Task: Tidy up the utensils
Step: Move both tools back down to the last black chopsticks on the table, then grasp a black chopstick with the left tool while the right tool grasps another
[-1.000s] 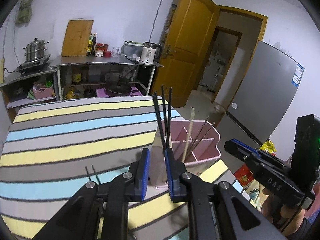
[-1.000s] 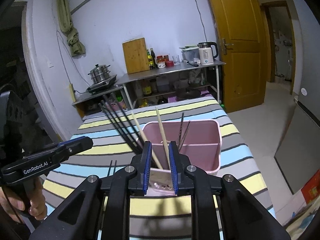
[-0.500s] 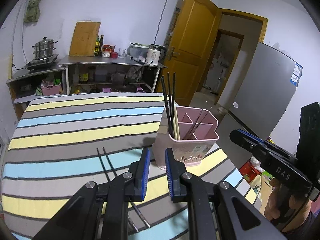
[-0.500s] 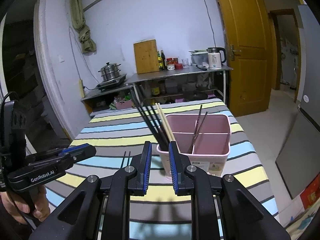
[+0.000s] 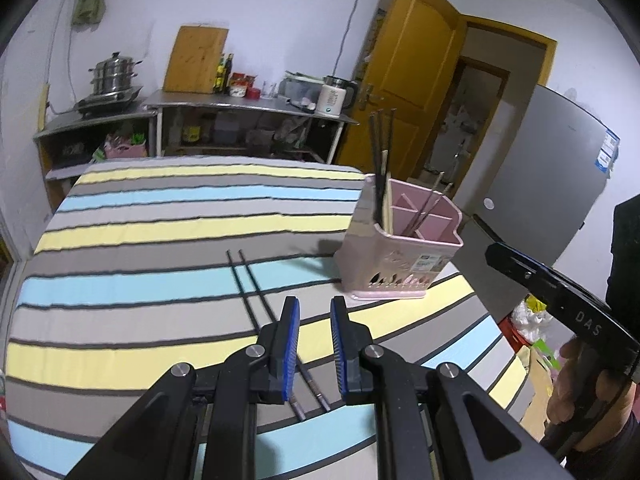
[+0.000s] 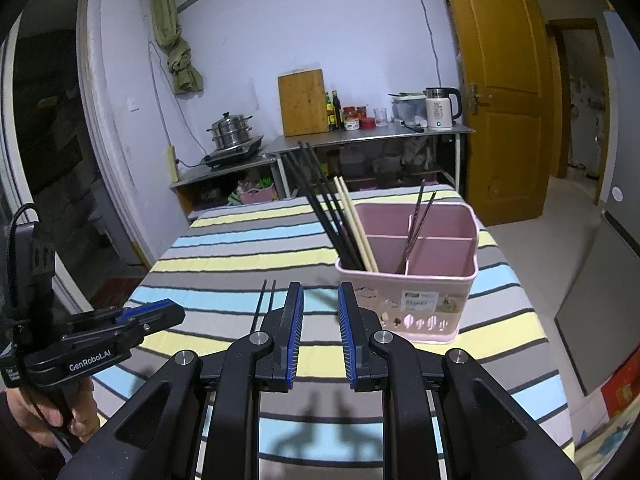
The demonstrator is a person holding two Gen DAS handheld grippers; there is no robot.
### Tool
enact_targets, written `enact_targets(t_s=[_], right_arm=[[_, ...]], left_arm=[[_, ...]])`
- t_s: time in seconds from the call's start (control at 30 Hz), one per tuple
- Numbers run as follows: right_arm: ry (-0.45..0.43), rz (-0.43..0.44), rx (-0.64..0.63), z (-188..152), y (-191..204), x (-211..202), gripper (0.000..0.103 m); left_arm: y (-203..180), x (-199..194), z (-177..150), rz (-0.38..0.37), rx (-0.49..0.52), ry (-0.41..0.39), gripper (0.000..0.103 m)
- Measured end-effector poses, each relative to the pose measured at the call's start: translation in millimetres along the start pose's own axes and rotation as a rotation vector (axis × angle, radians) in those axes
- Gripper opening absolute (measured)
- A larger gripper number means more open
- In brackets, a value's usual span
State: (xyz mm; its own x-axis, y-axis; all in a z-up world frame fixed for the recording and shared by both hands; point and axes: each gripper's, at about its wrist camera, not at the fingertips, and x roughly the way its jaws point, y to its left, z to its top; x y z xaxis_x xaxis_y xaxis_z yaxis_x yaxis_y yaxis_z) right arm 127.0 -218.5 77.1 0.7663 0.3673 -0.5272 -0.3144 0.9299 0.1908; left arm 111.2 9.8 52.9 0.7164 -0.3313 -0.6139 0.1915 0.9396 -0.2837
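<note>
A pink divided holder (image 5: 400, 256) (image 6: 420, 304) stands near the right edge of the striped table (image 5: 160, 232). Its left compartment holds black chopsticks (image 6: 324, 204) and pale wooden chopsticks (image 6: 354, 224). The middle one holds thin metal chopsticks (image 6: 418, 224). A loose black pair (image 5: 248, 280) (image 6: 264, 300) lies flat on the cloth left of the holder, running under my left gripper (image 5: 314, 308). That gripper hovers over the pair's near ends, jaws a narrow gap apart, empty. My right gripper (image 6: 320, 292) is short of the holder, narrowly open, empty.
Steel shelves (image 6: 368, 136) with a cutting board, a kettle and a steamer pot stand behind the table. A yellow door (image 6: 500, 80) and a grey fridge (image 5: 552, 168) are to the right. The table's right edge is close behind the holder.
Both grippers have drawn back from the holder, which now looks smaller and farther. The loose black pair has come fully into view under the left gripper. Jaw gaps look unchanged.
</note>
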Motion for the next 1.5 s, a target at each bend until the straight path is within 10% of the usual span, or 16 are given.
enact_targets(t_s=[1.5], right_arm=[[0.263, 0.089, 0.0, -43.6, 9.1, 111.8, 0.018]], left_arm=[[64.2, 167.1, -5.4, 0.167, -0.063, 0.197, 0.01]])
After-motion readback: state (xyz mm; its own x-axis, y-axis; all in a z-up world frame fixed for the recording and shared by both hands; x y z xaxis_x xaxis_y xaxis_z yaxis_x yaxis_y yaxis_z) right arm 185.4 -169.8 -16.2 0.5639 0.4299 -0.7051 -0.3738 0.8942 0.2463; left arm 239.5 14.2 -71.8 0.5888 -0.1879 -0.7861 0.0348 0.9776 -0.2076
